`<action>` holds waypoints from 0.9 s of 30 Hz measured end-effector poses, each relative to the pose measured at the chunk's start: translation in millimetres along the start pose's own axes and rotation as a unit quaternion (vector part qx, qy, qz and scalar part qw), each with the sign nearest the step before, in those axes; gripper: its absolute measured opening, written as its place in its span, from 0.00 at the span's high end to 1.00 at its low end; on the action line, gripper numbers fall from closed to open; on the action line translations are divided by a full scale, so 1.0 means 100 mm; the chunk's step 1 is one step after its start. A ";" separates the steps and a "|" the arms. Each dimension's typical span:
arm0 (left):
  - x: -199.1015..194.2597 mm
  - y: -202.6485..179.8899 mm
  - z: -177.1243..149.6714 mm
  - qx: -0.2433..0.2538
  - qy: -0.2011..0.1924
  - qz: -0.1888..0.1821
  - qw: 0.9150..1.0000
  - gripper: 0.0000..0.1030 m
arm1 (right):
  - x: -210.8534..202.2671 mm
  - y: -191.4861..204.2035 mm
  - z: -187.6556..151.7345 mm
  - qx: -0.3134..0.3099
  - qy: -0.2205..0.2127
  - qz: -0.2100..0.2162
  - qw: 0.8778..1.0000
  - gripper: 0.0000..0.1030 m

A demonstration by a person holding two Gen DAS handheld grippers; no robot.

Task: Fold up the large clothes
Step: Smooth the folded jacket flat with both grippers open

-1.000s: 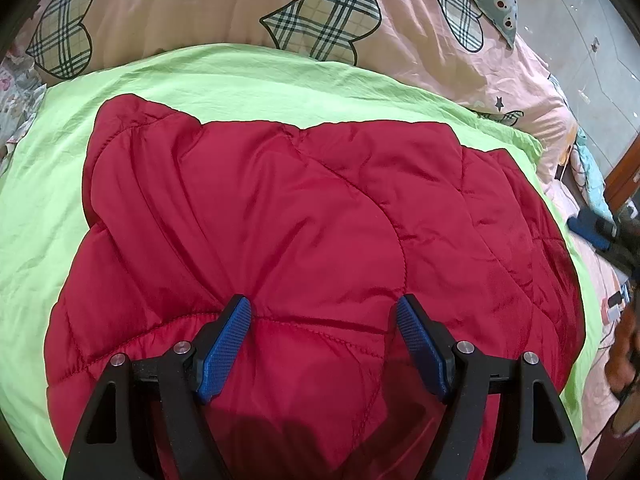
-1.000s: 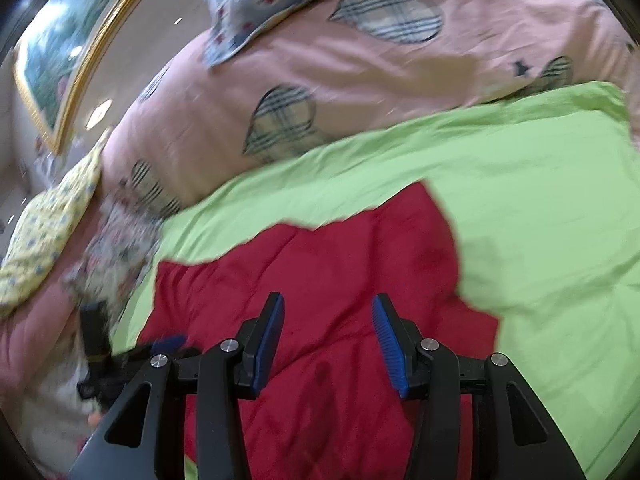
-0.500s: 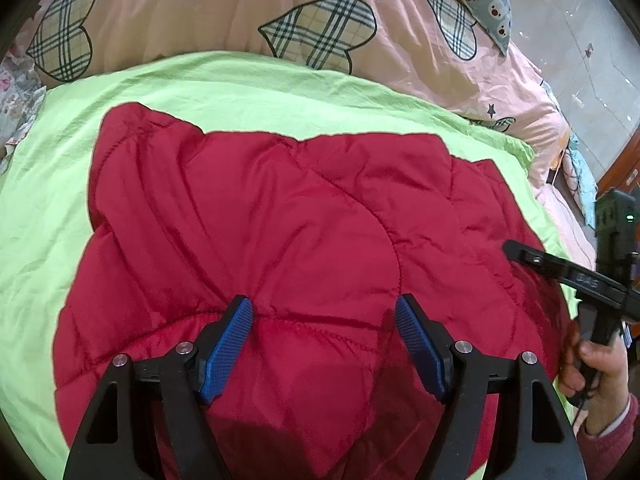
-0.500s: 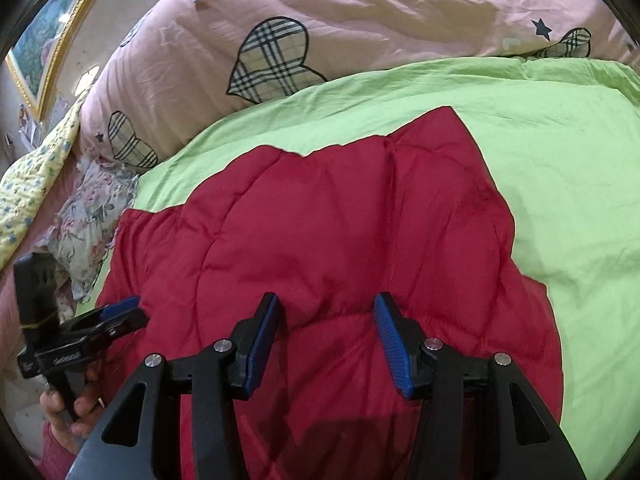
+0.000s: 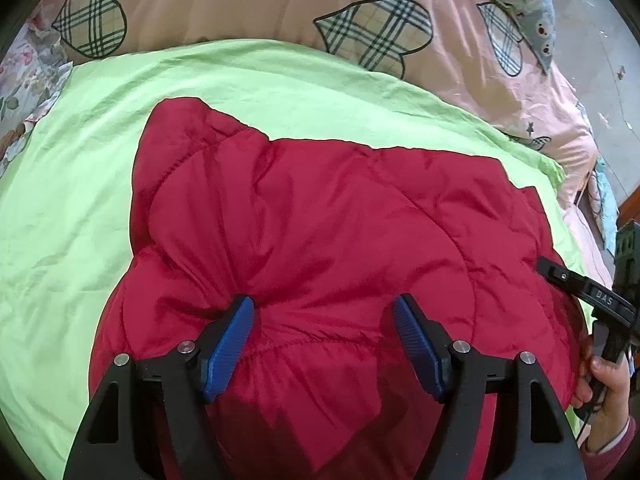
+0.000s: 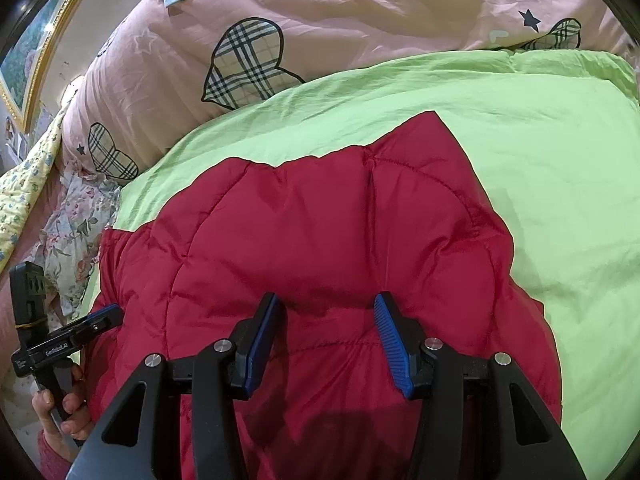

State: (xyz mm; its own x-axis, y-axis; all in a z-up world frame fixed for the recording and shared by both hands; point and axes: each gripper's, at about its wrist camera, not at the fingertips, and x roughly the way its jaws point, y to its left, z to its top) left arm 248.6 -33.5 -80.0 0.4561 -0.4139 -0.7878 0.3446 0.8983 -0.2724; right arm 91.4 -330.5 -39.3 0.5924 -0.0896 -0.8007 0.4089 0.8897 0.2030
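Two grippers are now working over the jacket [image 5: 340, 240], and what has changed in the last second is mostly on our right: the right gripper [image 6: 326, 336] was swinging in over a blurred bed and is now settling low over the red cloth, its jaws part open and straddling a raised fold, pads not yet pinching as far as we can tell. Our left gripper [image 5: 324, 336] is sliding sideways along the near hem, jaws wide and empty, one pad nudging a pucker in the fabric. We are reading this as both grippers lining up on the near edge, so the fold itself is not yet begun. We are seeing the jacket lying spread flat on the green sheet [image 5: 80, 200] of the bed, nearer us than the pink duvet [image 5: 240, 12] with plaid hearts. It is puffy, quilted in curved stitch lines, with a smooth, slightly shiny shell that is creasing softly; it will likely be springing back and slipping under a shallow pinch.
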 end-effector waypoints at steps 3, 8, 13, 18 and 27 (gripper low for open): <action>0.04 0.02 0.03 -0.008 0.002 0.006 1.000 0.31 | 0.02 -0.01 0.03 0.004 0.000 -0.007 1.000 0.50; 0.11 0.00 0.07 -0.012 0.011 0.019 1.000 0.31 | 0.10 -0.02 0.10 0.008 0.010 -0.019 1.000 0.50; 0.13 -0.02 0.08 -0.011 0.012 0.019 1.000 0.31 | 0.14 -0.07 0.11 0.016 0.014 -0.024 0.999 0.50; 0.14 -0.03 0.07 -0.008 0.010 0.020 1.000 0.31 | 0.15 -0.10 0.10 0.021 0.009 -0.026 0.999 0.50; -0.03 -0.04 0.01 -0.009 0.001 0.013 1.000 0.31 | 0.14 -0.08 0.10 0.022 0.009 -0.026 0.999 0.50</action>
State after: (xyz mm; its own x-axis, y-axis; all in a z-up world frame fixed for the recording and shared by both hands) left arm 247.0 -36.2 -75.9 0.4628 -0.3893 -0.7964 0.3171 0.9117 -0.2614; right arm 103.0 -343.4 -46.6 0.5563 -0.1272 -0.8212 0.4702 0.8630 0.1849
